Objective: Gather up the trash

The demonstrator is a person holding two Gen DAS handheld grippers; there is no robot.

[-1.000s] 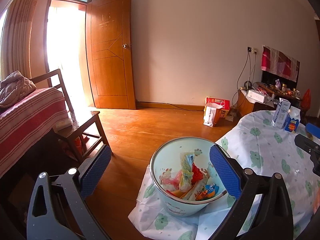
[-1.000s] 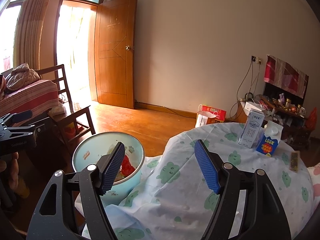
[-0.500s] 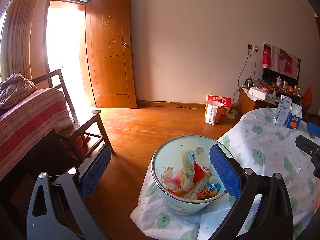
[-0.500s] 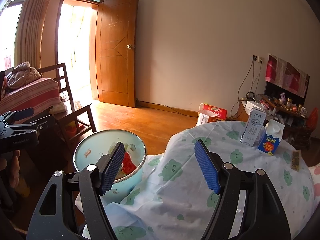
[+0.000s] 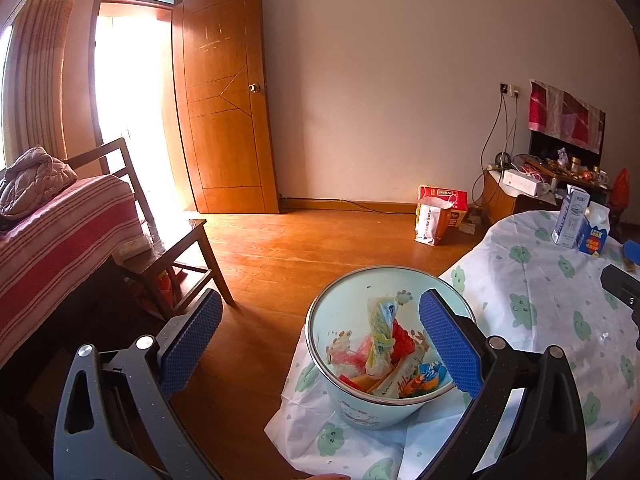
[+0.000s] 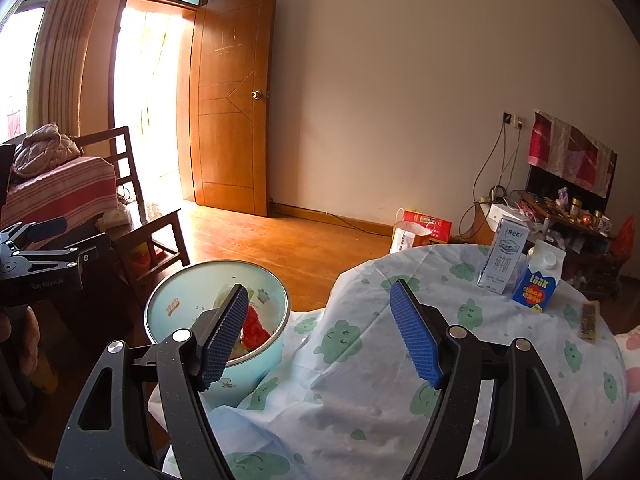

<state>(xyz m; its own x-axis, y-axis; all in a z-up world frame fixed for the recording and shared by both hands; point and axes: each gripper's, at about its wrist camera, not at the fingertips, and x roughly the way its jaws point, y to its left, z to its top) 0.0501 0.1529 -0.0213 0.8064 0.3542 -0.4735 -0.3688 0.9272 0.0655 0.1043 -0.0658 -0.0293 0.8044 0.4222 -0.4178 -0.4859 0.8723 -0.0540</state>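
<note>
A pale blue bin point(image 5: 360, 412) stands at the left edge of the table, on the green-patterned tablecloth point(image 5: 552, 304). Several crumpled wrappers point(image 5: 384, 344) lie inside it. My left gripper point(image 5: 320, 312) hangs open just above and before the bin, holding nothing. My right gripper point(image 6: 319, 292) is open over the cloth point(image 6: 360, 392), with the bin point(image 6: 256, 364) at its left finger and nothing between its pads. At the table's far side stand a tall white carton point(image 6: 504, 256) and a blue carton point(image 6: 538, 280). A dark flat wrapper point(image 6: 589, 320) lies to their right.
A dark wooden chair point(image 5: 176, 248) and a striped covered bed point(image 5: 60, 232) stand to the left. An open wooden door point(image 5: 228, 120) is at the back. Paper bags point(image 5: 436, 216) sit on the wood floor near a cluttered cabinet point(image 5: 560, 176).
</note>
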